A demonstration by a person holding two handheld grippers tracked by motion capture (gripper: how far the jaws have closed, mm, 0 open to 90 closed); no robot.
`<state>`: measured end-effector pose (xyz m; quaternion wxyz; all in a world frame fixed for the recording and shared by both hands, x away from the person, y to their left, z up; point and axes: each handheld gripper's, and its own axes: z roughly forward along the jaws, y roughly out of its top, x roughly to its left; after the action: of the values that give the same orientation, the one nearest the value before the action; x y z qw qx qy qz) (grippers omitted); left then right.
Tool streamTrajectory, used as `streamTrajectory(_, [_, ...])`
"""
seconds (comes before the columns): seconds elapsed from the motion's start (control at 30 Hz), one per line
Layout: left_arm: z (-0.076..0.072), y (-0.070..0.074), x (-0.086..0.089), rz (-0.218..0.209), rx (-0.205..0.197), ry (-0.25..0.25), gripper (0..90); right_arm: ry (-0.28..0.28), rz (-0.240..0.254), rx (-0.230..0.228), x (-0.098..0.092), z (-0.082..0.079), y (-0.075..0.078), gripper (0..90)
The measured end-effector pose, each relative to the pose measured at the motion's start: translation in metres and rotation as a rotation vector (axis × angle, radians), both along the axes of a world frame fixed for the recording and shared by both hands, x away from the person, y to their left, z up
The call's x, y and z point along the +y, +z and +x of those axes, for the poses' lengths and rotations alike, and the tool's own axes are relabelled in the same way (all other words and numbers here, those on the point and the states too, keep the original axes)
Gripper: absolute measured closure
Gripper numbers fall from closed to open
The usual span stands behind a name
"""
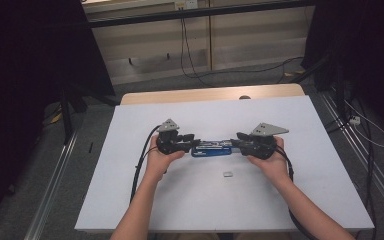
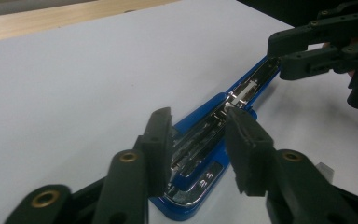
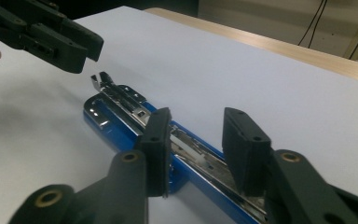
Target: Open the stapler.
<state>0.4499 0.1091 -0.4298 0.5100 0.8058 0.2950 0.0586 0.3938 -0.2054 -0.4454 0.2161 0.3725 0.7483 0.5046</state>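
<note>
The blue stapler (image 1: 211, 148) lies flat, opened out lengthwise, at the centre of the high view on the white table (image 1: 290, 200). There the left gripper (image 1: 190, 141) comes at it from the left of the frame and the right gripper (image 1: 237, 141) from the right, each at 1 end of the stapler, and both are held by hands entering from the bottom edge. A small white piece (image 1: 227, 174) lies on the table just below the stapler, apart from it.

In the left gripper view the stapler (image 2: 205, 140) runs from the lower centre up to the upper right of the frame, its metal channel facing up. The left gripper (image 2: 198, 140) has its 2 jaws spread to either side of the near end, with a gap visible on both sides. The right gripper (image 2: 279, 56) sits at the far end, upper right.

In the right gripper view the stapler (image 3: 121, 105) runs from lower right to centre left. The right gripper (image 3: 198, 140) stands spread astride it, pads not pressing. The left gripper (image 3: 91, 51) hangs at the upper left, near the stapler's far end.
</note>
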Motion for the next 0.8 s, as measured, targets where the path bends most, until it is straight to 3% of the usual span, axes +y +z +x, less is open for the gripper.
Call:
streamTrajectory(0.17, [-0.003,0.004,0.001,0.024,-0.003,0.048,31.0,0.022,0.021,0.009,-0.004,-0.007,0.001,41.2])
streamTrajectory(0.33, [-0.006,0.004,0.003,0.054,0.0,0.058,18.7,0.066,0.006,0.032,-0.006,-0.013,0.001,26.9])
streamTrajectory(0.47, [-0.01,0.003,0.005,0.073,0.003,0.057,15.7,0.13,-0.011,0.076,-0.006,-0.015,-0.001,17.4])
streamTrajectory(0.8, [-0.018,0.003,0.007,0.091,-0.012,0.037,10.4,0.264,-0.064,0.154,0.004,-0.02,-0.008,12.0])
